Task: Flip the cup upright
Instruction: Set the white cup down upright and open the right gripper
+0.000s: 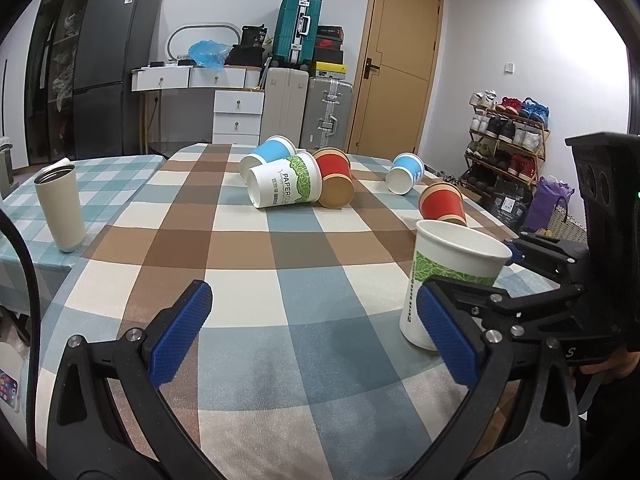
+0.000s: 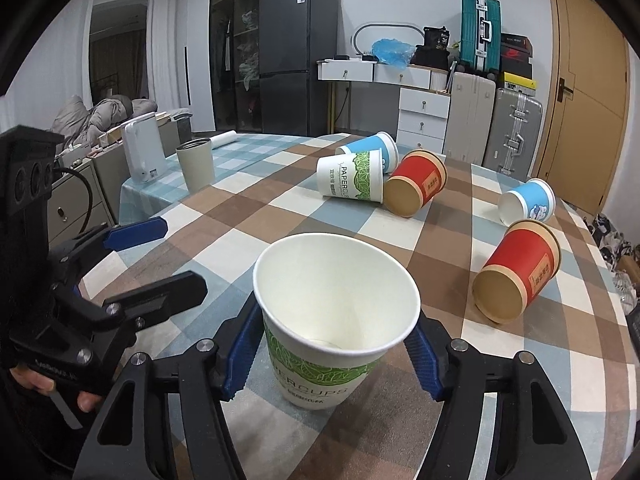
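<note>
The right gripper (image 2: pixel 334 354) holds the white cup with green band (image 2: pixel 328 320) between its blue pads (image 2: pixel 240 356), one at each side of the cup wall. The cup stands upright with its mouth up, its base on the checkered tablecloth (image 2: pixel 248 208). In the left wrist view this cup (image 1: pixel 448 280) is at about 3 o'clock. The left gripper (image 1: pixel 316 336) has its jaws wide apart and nothing is between them.

Toward 12 o'clock five cups lie on their sides: a white cup (image 2: pixel 352 176), a blue cup (image 2: pixel 372 148), two red cups (image 2: pixel 416 188) (image 2: pixel 516 270) and a small blue cup (image 2: pixel 528 206). A beige tumbler (image 1: pixel 60 208) stands at 10 o'clock
</note>
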A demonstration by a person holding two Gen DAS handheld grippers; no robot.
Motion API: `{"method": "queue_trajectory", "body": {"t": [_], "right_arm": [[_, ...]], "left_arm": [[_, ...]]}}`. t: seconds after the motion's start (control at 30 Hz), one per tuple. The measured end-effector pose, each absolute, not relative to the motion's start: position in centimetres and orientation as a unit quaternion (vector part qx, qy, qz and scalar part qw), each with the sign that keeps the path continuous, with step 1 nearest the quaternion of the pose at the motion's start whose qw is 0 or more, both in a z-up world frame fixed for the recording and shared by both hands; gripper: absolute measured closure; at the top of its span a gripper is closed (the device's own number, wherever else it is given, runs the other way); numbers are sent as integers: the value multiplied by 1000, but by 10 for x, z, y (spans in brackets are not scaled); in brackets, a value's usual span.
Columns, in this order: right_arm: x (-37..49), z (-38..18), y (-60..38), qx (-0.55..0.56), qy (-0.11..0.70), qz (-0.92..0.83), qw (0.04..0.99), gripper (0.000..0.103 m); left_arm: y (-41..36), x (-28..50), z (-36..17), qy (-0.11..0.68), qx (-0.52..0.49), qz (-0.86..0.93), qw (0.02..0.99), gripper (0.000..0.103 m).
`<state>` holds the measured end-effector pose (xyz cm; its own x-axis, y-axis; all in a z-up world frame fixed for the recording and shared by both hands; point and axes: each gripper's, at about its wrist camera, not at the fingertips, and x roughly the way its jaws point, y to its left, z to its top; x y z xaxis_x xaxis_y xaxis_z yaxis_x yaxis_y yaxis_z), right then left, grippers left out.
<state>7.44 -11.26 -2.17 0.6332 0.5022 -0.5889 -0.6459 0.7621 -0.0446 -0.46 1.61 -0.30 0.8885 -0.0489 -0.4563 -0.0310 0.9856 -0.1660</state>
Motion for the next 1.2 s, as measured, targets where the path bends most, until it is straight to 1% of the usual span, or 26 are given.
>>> {"method": "queue_trajectory", "body": {"t": [0.3, 0.6, 0.7, 0.77, 0.8, 0.87, 0.9, 0.93, 1.0, 1.2], "right_arm": [[79, -23, -95, -153, 269, 303, 901, 36], [71, -26, -101, -168, 265, 314, 896, 35], [71, -27, -107, -163, 266, 319, 895, 31], [70, -26, -112, -155, 264, 326, 895, 23], [69, -25, -116, -148, 261, 331, 895, 17], [66, -23, -123, -135, 255, 339, 895, 15], [65, -21, -128, -128, 253, 343, 896, 12], [64, -21, -131, -125, 252, 345, 896, 7], [60, -20, -141, -108, 245, 348, 899, 2], [53, -13, -172, -52, 210, 367, 905, 0]], "left_arm": [[16, -5, -3, 236, -86, -5, 968, 1], [16, -6, -3, 233, -84, -6, 969, 1], [16, -6, -3, 232, -84, -7, 969, 1], [16, -7, -2, 229, -84, -8, 970, 1], [16, -8, -1, 228, -85, -9, 970, 1], [16, -9, 1, 224, -88, -16, 971, 1], [16, -10, 2, 221, -88, -18, 971, 1], [15, -11, 4, 218, -87, -18, 972, 1], [13, -13, 6, 214, -83, -19, 973, 1], [7, -15, 7, 212, -74, -21, 974, 1]]}}
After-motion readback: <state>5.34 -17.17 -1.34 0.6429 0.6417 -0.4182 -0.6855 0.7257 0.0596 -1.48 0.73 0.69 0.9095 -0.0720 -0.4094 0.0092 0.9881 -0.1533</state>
